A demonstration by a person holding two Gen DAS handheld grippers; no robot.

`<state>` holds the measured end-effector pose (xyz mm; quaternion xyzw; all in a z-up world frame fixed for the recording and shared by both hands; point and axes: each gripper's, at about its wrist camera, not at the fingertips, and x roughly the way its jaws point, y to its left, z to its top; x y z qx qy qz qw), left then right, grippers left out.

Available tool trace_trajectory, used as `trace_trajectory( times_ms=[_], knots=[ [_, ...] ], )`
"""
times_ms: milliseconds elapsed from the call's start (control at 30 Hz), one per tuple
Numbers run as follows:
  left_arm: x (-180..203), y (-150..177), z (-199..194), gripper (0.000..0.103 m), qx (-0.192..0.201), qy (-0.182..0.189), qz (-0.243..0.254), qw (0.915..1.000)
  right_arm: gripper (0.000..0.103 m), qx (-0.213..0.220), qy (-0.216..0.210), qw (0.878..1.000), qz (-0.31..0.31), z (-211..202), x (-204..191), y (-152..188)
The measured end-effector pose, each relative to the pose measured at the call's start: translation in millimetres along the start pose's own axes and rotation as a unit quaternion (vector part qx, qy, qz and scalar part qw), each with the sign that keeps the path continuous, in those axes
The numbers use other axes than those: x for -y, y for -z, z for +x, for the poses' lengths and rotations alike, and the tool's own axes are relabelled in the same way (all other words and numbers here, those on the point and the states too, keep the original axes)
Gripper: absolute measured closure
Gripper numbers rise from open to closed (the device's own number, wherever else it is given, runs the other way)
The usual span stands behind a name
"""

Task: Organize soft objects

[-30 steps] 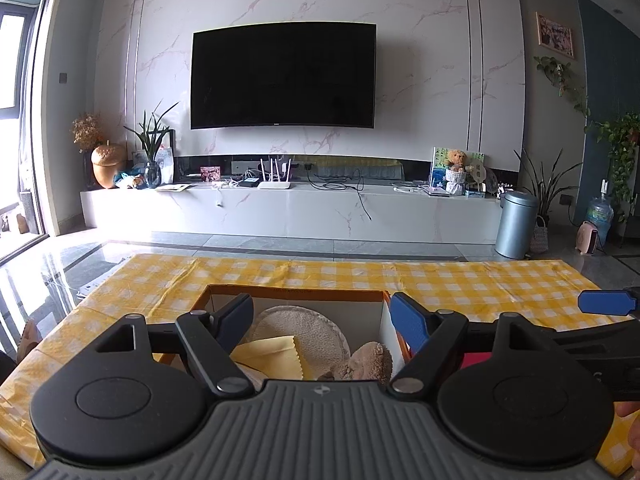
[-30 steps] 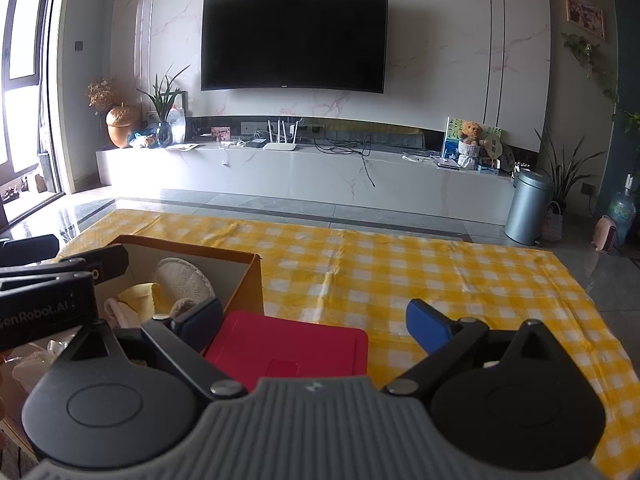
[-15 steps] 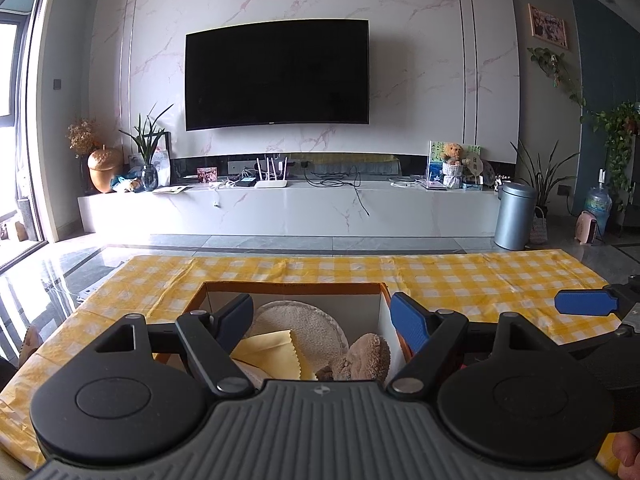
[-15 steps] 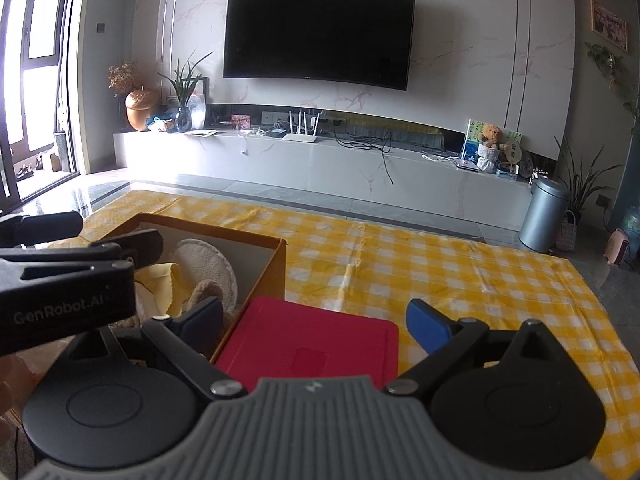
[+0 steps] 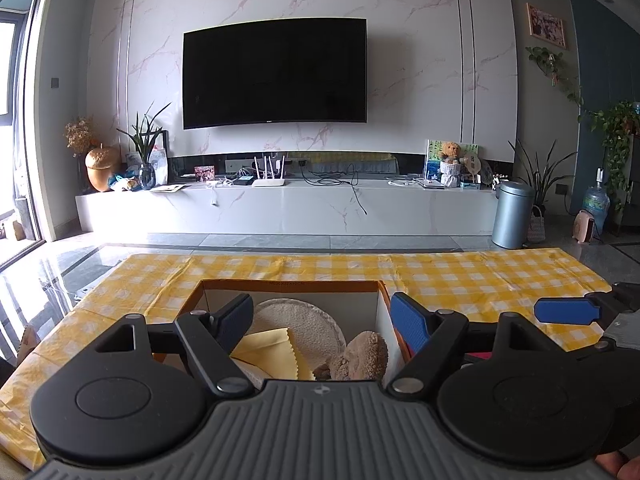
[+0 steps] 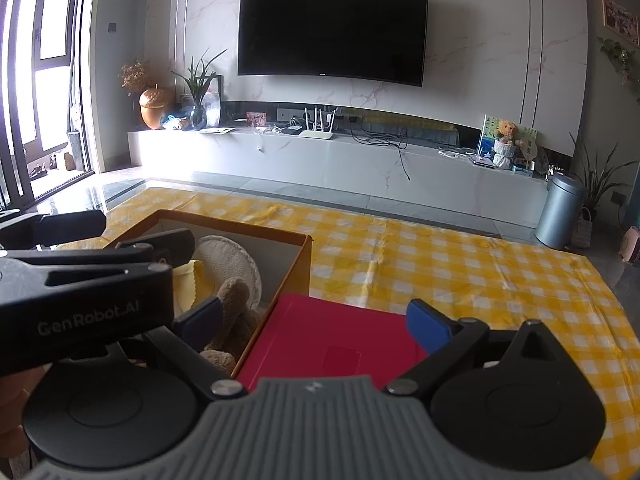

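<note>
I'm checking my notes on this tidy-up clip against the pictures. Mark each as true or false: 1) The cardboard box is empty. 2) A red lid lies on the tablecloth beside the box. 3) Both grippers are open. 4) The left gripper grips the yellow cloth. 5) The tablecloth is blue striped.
1) False: the cardboard box holds a yellow cloth, a round beige pad and a brown plush toy.
2) True: the red lid lies flat, right beside the box.
3) True: the left gripper and right gripper both stand wide.
4) False: its pads hold nothing.
5) False: the tablecloth is yellow-and-white checked.
</note>
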<state>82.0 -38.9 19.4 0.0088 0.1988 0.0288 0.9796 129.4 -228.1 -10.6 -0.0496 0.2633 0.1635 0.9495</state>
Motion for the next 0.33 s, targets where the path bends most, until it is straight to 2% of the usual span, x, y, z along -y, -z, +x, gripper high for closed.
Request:
trace_trajectory(
  times_ms=[333],
  knots=[
    [1.9,2.0,0.4,0.011,-0.014,0.011,0.0,0.9998,0.006,-0.005,0.003,1.0,-0.013,2.4,-4.0,0.2]
  ],
)
